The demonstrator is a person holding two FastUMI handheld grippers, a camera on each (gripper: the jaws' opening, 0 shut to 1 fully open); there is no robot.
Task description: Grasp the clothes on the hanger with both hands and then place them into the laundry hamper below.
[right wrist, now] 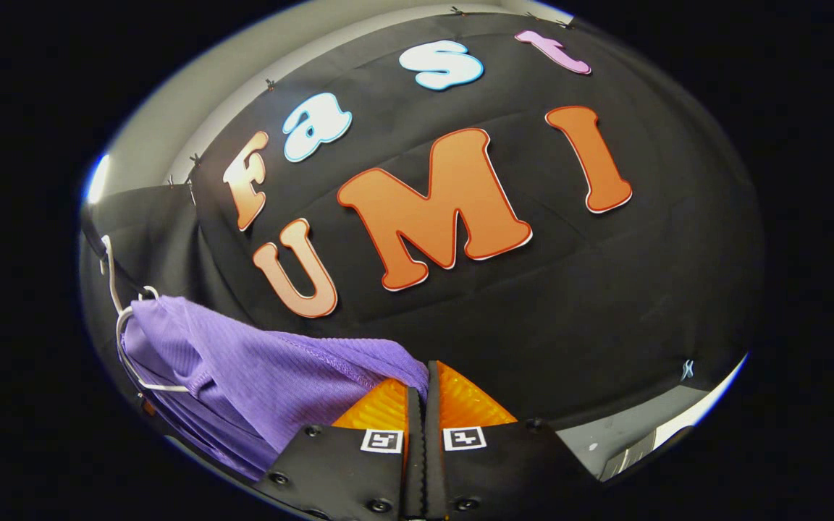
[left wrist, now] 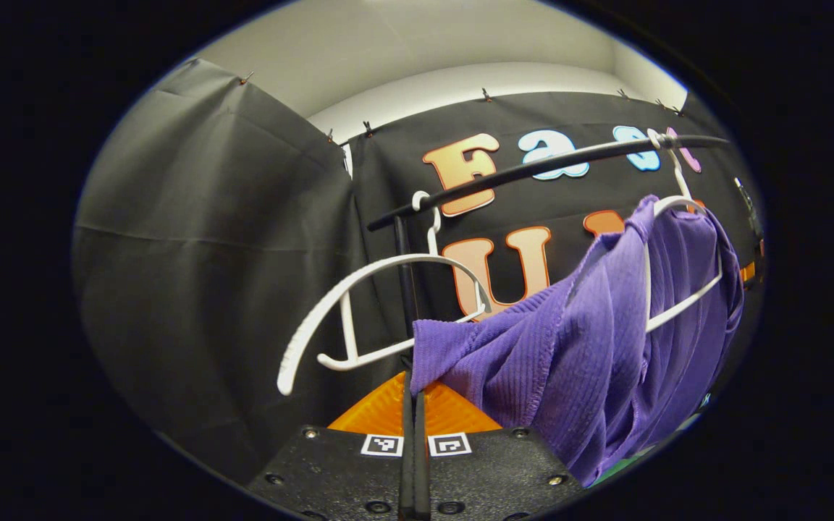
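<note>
A purple ribbed top hangs partly on a white hanger hooked over a black rail. An empty hanger hangs on the same rail, just beside it.

In the left gripper view, the left gripper has its orange fingers drawn together, with a corner of the top at their tips. The cloth seems pinched there, though the contact itself is hard to make out. From that corner the top stretches up and to the right toward its hanger, so its long axis slants from the gripper to the rail. It looks pulled taut, probably to draw it off the hanger.

In the right gripper view, the right gripper also has its fingers drawn together, and the top reaches in from the left to meet the tips. Here too it appears gripped by an edge. The hanger sits at the far left, with the cloth slanting down from it to the gripper.

By my reading, both grippers hold the top while it is partly on the hanger. Lowering it into the hamper has not begun.
</note>
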